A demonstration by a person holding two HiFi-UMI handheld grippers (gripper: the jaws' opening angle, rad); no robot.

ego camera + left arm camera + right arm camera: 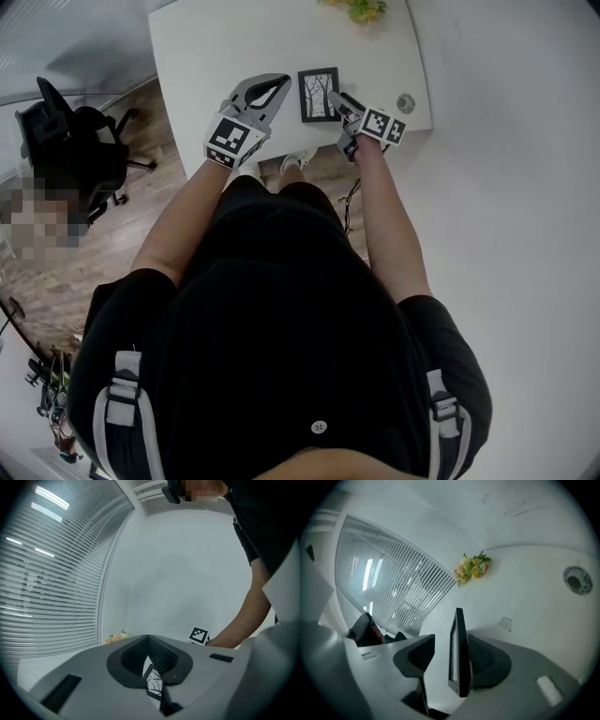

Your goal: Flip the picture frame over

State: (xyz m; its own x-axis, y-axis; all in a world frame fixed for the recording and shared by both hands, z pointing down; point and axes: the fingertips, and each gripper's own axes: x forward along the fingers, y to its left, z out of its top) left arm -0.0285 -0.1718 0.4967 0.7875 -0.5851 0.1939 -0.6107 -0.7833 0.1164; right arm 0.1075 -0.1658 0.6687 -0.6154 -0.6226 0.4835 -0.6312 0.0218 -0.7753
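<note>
A small black picture frame lies flat near the front edge of the white table, its tree picture facing up. My right gripper reaches its near right corner. In the right gripper view the frame stands edge-on between the open jaws of that gripper, with a clear gap on the left side and the right jaw close beside it. My left gripper hovers just left of the frame with its tips together. In the left gripper view the frame shows through the slit below its tips.
A bunch of yellow flowers lies at the table's far edge. A round cable grommet sits right of the frame near the table's corner. A black office chair stands on the wooden floor to the left. A small scrap lies on the table.
</note>
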